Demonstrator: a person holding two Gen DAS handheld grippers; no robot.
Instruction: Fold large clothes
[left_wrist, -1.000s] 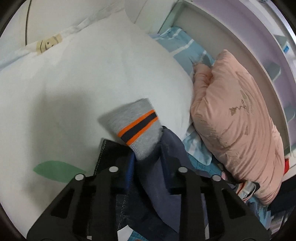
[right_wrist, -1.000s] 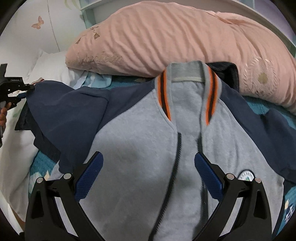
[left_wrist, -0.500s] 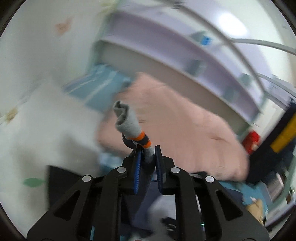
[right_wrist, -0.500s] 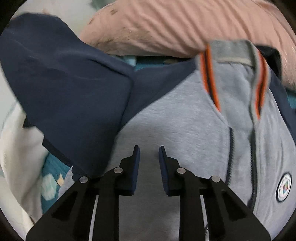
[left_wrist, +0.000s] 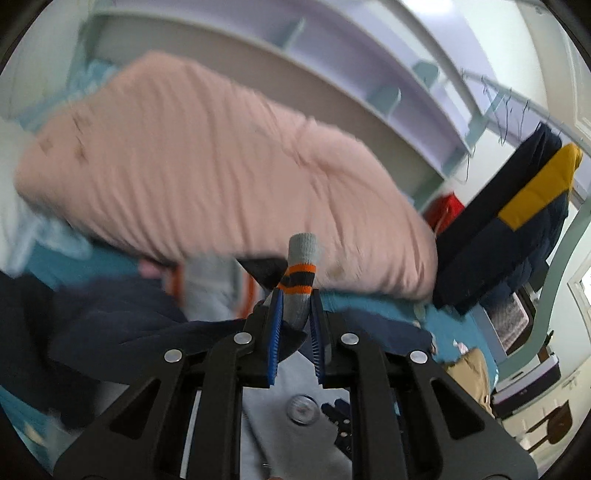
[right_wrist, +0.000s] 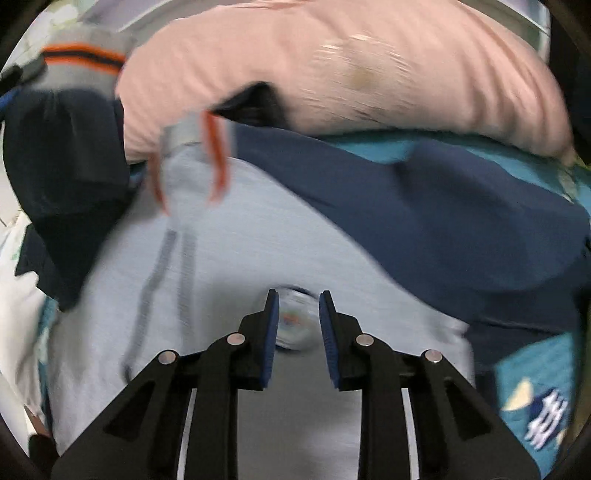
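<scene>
A grey jacket (right_wrist: 258, 258) with navy sleeves is lying spread, front up, on a teal bedsheet (right_wrist: 535, 398), its collar end toward a big pink duvet (right_wrist: 351, 66). A dark zipper line is running down its front, orange stripes are edging the collar, and a round badge (right_wrist: 293, 325) is sitting on the chest.

I am holding one sleeve raised in my left gripper (left_wrist: 295, 317). Its cuff (left_wrist: 301, 273), grey with orange and black bands, is sticking up past my blue pads (left_wrist: 275, 325), which are pressing on it from both sides with only a narrow gap. The navy sleeve fabric is trailing down below my fingers toward the jacket body.

My right gripper (right_wrist: 298, 314) is hovering over the jacket's chest, right above the badge. Its jaws are standing a little apart and are opening slightly, with nothing pinched between them. Both views are blurred.
</scene>
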